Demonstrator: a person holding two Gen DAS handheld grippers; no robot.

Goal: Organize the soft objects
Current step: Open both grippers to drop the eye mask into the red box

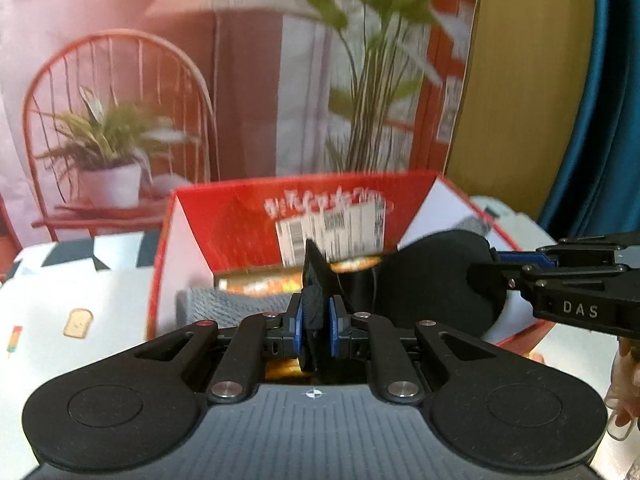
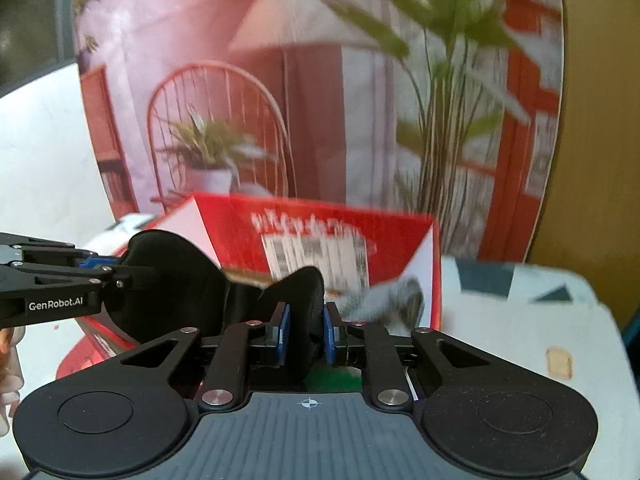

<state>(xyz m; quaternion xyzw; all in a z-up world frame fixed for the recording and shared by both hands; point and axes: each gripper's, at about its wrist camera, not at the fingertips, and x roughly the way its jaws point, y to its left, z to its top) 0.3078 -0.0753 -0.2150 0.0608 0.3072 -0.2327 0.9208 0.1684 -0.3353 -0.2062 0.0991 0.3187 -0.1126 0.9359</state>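
Observation:
A black padded eye mask (image 1: 432, 280) hangs stretched between both grippers above an open red cardboard box (image 1: 240, 216). In the left wrist view my left gripper (image 1: 316, 324) is shut on one end of the mask. My right gripper (image 1: 500, 268) reaches in from the right and pinches the other lobe. The right wrist view shows my right gripper (image 2: 306, 332) shut on its end of the mask (image 2: 172, 280), with my left gripper (image 2: 100, 268) coming in from the left. A grey knitted item (image 1: 224, 304) (image 2: 392, 300) lies inside the box (image 2: 240, 220).
An orange-yellow packet (image 1: 256, 282) lies in the box beside the grey item. The box stands on a patterned tablecloth (image 1: 80, 312). Close behind it hangs a printed backdrop (image 1: 120, 120) of a chair and plants. A person's fingers (image 1: 624, 392) show at the edge.

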